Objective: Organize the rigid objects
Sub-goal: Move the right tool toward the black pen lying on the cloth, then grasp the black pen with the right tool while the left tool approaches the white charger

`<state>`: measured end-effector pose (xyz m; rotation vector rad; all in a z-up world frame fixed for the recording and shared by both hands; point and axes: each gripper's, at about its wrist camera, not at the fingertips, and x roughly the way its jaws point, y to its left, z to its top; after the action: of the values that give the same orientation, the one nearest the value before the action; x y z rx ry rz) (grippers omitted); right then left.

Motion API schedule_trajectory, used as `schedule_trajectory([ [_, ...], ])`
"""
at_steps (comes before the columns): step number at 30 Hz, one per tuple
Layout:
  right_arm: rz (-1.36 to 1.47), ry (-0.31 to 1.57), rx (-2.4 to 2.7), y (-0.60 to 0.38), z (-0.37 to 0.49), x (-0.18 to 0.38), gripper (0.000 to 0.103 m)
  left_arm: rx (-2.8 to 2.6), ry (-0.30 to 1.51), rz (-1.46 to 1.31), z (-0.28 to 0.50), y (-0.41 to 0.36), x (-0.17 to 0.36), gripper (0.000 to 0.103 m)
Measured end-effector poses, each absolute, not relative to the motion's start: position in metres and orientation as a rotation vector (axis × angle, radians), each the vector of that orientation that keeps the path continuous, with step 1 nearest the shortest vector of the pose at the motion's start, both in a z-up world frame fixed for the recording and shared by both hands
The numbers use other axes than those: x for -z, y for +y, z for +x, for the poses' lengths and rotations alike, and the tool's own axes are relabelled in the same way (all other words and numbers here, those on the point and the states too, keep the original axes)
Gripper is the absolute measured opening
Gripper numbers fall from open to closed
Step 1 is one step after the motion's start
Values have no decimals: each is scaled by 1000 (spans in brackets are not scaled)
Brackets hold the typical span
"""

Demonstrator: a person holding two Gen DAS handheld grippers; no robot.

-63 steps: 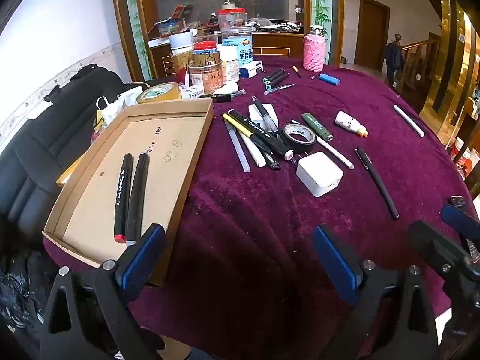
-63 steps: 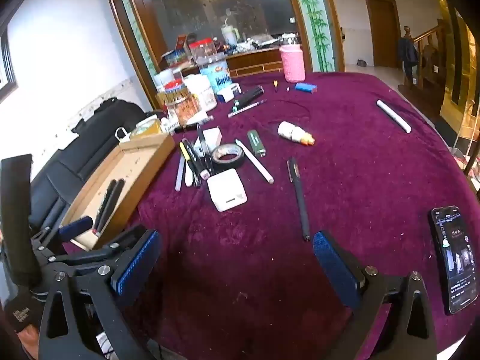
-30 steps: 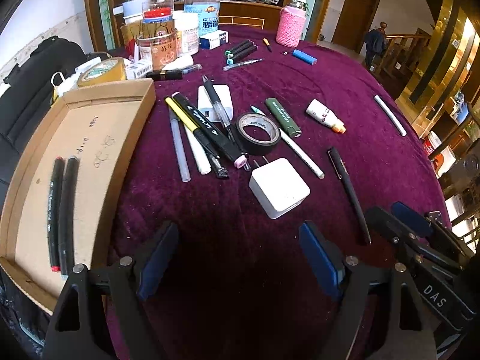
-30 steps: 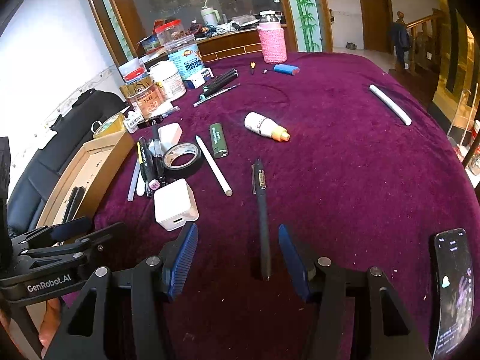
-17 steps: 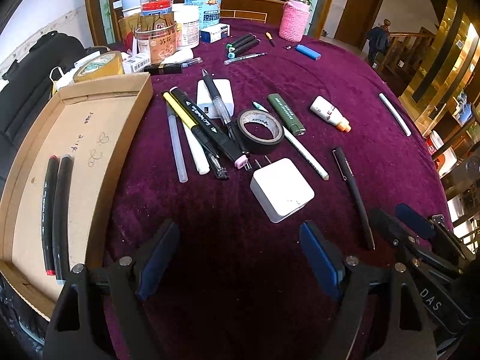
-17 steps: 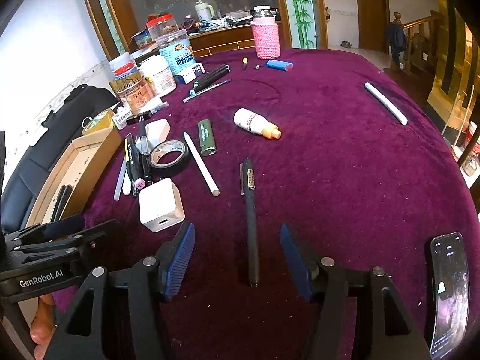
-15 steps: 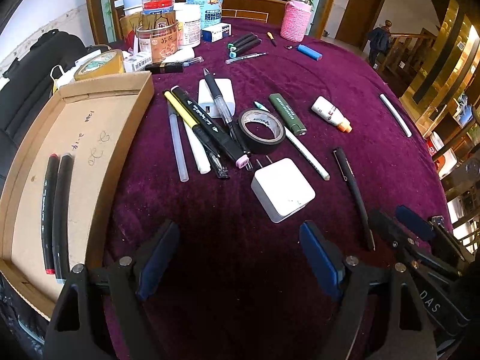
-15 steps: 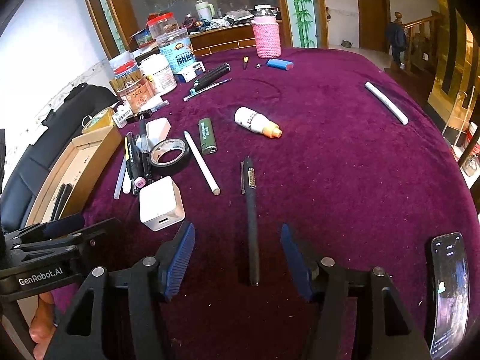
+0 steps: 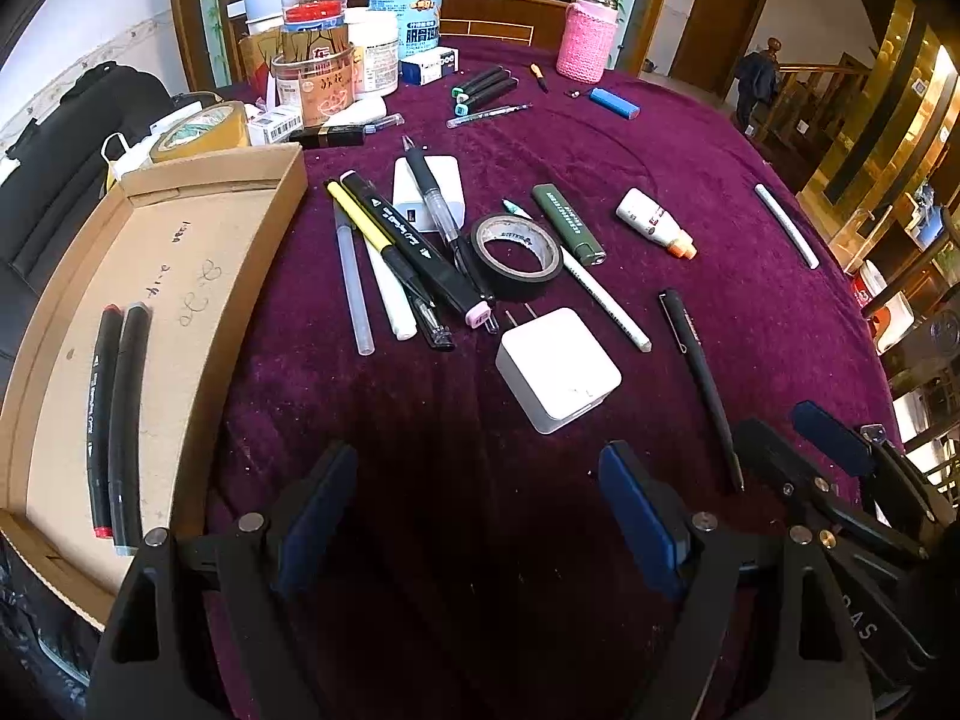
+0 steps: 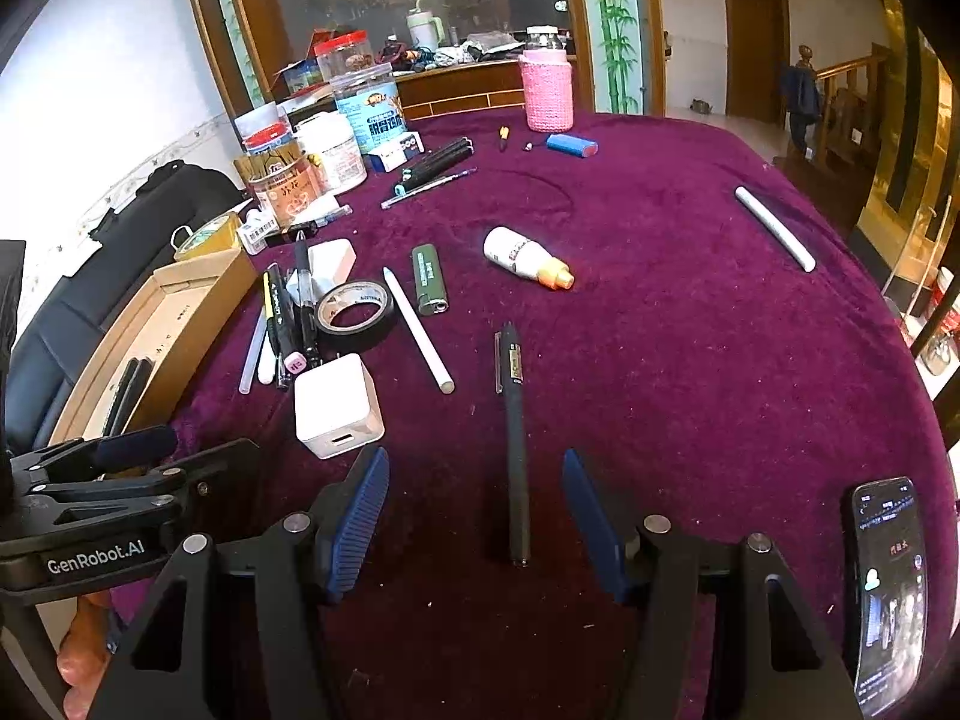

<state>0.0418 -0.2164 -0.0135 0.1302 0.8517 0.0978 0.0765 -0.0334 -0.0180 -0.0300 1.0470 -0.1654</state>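
purple velvet table (image 10: pixel 690 360) under my tongs. cardboard tray (image 9: pixel 198 252) left of the white charger (image 9: pixel 558 369). black pen (image 10: pixel 515 438) right of the charger, lying untouched between my right gripper's (image 10: pixel 474 516) spread pads. left gripper (image 9: pixel 474 516) spread, empty.

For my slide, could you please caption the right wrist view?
Open right hand-held gripper straddles a black pen on the purple tablecloth.

Deep purple velvet covers the worktop (image 10: pixel 690 330), with a black pen (image 10: pixel 515 444), white charger (image 10: pixel 336 405) and green lighter (image 10: pixel 429 279).
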Motion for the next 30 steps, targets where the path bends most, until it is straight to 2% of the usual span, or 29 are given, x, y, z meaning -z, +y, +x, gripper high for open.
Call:
schedule_trajectory([
  [19,191,907,-116,-230,49,25,64,169,1082,-57,94,-40,21,83],
  [23,194,924,-120,-231,57,31,60,153,1101,-70,112,-45,22,83],
  [27,178,955,-104,-230,67,38,50,172,1143,-99,134,-51,31,83],
  [30,159,975,-92,-227,73,44,46,177,1181,-119,145,-56,40,83],
])
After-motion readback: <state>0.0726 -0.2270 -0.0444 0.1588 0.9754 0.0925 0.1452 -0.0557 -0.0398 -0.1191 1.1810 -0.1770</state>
